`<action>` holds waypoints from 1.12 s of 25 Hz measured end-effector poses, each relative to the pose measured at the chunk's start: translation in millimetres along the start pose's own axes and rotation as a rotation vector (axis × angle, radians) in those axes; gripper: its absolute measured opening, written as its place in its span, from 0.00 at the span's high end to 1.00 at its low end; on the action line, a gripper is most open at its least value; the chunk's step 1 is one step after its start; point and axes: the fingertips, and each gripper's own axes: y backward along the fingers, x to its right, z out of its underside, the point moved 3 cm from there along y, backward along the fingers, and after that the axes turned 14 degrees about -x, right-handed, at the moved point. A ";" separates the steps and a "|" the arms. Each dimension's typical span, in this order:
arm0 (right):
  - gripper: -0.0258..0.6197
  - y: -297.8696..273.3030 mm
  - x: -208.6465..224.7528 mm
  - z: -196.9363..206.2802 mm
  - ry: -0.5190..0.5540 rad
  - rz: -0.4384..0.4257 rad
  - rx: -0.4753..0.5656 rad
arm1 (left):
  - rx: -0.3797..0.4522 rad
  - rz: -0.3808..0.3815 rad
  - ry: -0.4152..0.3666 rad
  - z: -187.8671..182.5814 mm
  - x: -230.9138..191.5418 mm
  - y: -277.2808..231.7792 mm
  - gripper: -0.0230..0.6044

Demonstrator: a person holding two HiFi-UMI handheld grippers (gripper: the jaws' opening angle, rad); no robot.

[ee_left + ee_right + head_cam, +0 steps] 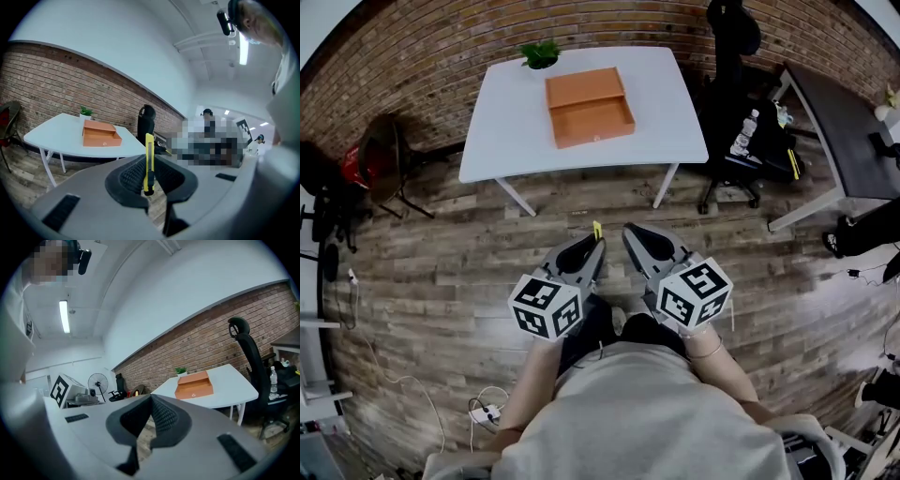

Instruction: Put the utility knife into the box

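Left gripper [148, 165] tight on utility knife [149, 144] — right gripper [151, 399] closed, empty

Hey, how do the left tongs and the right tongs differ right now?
The left tongs are shut on a yellow knife; the right tongs are shut on nothing. The knife sticks out past the left tongs' tip; nothing sticks out of the right tongs. Both sit close to the person's body, well short of the table and box.
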 end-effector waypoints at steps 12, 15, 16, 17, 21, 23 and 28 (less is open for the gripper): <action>0.96 -54.9 46.6 -21.1 -0.040 0.019 -0.016 | -0.019 0.013 -0.016 -37.1 -54.1 -42.4 0.89; 0.96 -80.5 61.2 -33.6 -0.047 0.021 -0.021 | -0.022 0.008 -0.016 -53.0 -81.8 -52.6 0.89; 0.96 -90.6 66.6 -40.1 -0.047 0.025 -0.023 | -0.019 0.007 -0.008 -59.3 -93.5 -55.2 0.89; 0.96 -101.1 72.2 -47.2 -0.044 0.029 -0.026 | -0.019 0.007 -0.002 -65.9 -105.3 -58.1 0.89; 0.96 -137.9 93.1 -76.1 -0.027 0.042 -0.042 | -0.014 0.026 0.003 -96.9 -145.2 -70.6 0.89; 0.96 -154.5 102.2 -88.8 -0.029 0.051 -0.045 | -0.012 0.030 0.002 -112.0 -163.5 -76.4 0.89; 0.96 -194.2 124.1 -116.8 -0.027 0.115 -0.035 | -0.029 0.062 -0.009 -144.1 -206.5 -96.5 0.89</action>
